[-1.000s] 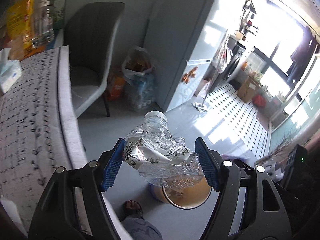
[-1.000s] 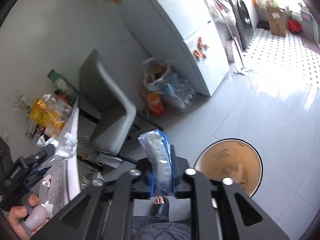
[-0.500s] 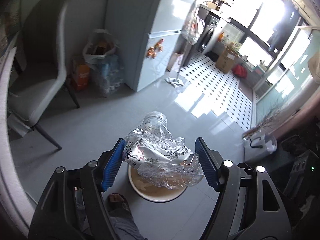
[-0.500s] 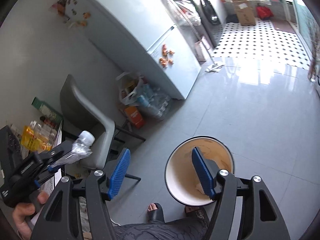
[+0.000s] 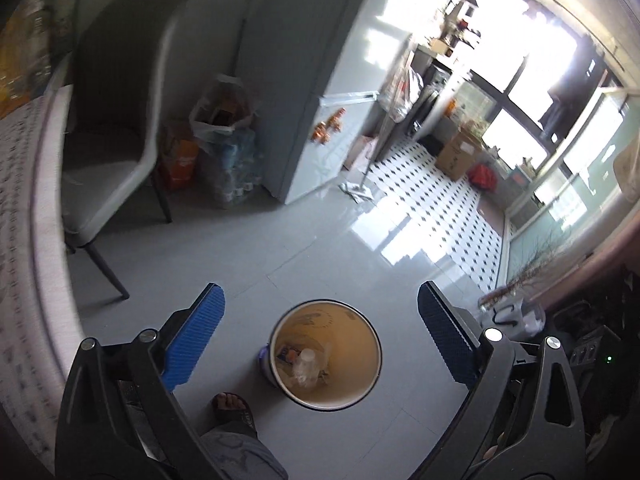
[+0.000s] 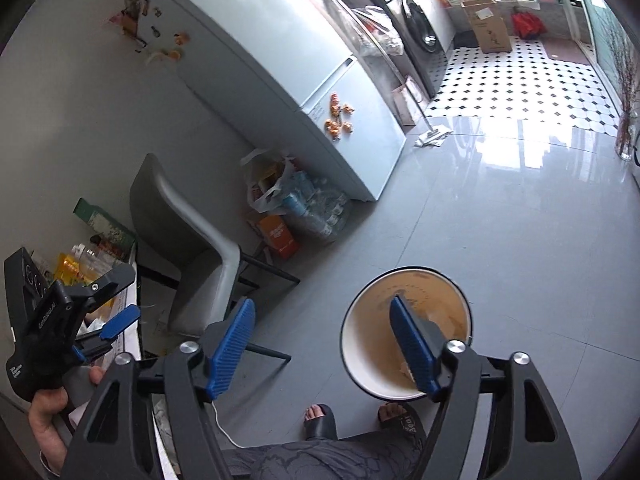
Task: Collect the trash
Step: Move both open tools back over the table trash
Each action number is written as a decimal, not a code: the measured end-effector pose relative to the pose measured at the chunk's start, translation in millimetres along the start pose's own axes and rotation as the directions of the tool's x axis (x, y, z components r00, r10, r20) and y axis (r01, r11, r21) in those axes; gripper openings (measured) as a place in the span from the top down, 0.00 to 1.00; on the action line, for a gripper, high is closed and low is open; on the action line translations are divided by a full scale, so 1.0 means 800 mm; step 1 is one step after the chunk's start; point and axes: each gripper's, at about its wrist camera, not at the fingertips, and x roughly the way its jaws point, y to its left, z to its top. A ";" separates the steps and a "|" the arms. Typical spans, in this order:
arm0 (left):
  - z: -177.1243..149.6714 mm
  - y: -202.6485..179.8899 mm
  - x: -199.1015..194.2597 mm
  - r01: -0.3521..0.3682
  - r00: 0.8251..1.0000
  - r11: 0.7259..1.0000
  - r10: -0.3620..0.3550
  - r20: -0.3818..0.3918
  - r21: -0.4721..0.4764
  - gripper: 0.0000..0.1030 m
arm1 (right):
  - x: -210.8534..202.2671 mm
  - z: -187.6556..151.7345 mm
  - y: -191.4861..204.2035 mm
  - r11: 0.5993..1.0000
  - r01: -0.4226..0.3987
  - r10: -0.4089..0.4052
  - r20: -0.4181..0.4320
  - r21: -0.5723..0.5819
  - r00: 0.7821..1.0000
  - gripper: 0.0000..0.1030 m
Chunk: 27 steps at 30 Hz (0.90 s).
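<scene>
A round trash bin (image 5: pixel 325 354) with a tan inside stands on the grey floor. The crushed clear plastic bottle (image 5: pixel 306 362) lies inside it with other scraps. My left gripper (image 5: pixel 320 340) is open and empty, high above the bin. My right gripper (image 6: pixel 324 344) is open and empty, and its right finger overlaps the bin (image 6: pixel 406 336) in view. The left gripper also shows in the right wrist view (image 6: pixel 110 320), open, over the table edge.
A grey chair (image 5: pixel 108 128) stands by the patterned table (image 5: pixel 20 240) on the left. Bags and an orange box (image 6: pixel 296 216) sit beside the white fridge (image 6: pixel 280 72). The person's sandalled feet (image 6: pixel 320 420) are near the bin.
My left gripper opened and the crushed bottle dropped into the bin. A second ago my right gripper was shut on a blue and clear wrapper, then opened; it is now empty.
</scene>
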 end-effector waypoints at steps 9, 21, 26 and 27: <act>-0.013 0.107 -0.118 -0.071 0.989 0.990 0.086 0.121 -0.126 0.06 | -0.014 -0.021 0.092 0.993 -0.076 0.076 0.001 -0.087 0.997 0.09; -0.039 0.209 -0.234 -0.095 0.963 0.971 0.145 0.225 -0.220 0.06 | -0.023 -0.078 0.222 0.973 -0.124 0.120 -0.036 -0.193 0.992 0.07; -0.056 0.243 -0.266 -0.100 0.955 0.962 0.164 0.246 -0.254 0.06 | -0.031 -0.102 0.265 0.958 -0.137 0.128 -0.053 -0.251 0.990 0.07; -0.059 0.249 -0.271 -0.105 0.953 0.960 0.171 0.248 -0.259 0.06 | -0.032 -0.109 0.276 0.954 -0.141 0.130 -0.060 -0.264 0.990 0.07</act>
